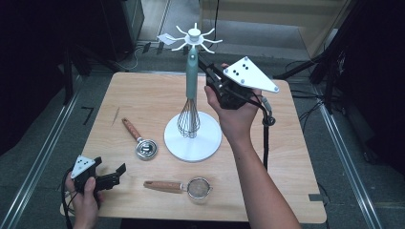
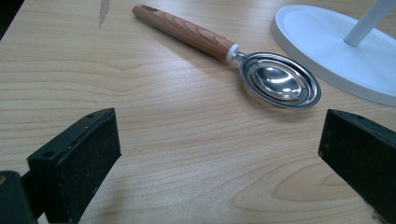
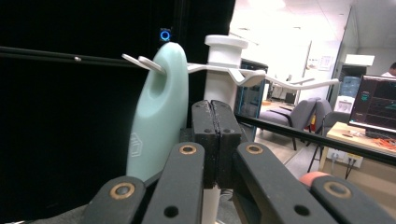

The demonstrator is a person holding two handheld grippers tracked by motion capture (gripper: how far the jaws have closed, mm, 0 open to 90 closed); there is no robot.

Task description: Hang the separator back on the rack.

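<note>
From up high, the right hand-held gripper [image 1: 210, 76] has its jaw tips lost against the dark backdrop beside the whisk [image 1: 190, 102]. The whisk's wires cover part of the white stand [image 1: 193, 138] pole. In the right gripper view the whisk's lower handle sits behind the jaws, and the pole's foot is cut off below. In the left gripper view the stand's base runs off the right edge, as does its pole at the top. The strainer [image 1: 198, 187] mesh is too small to make out.
</note>
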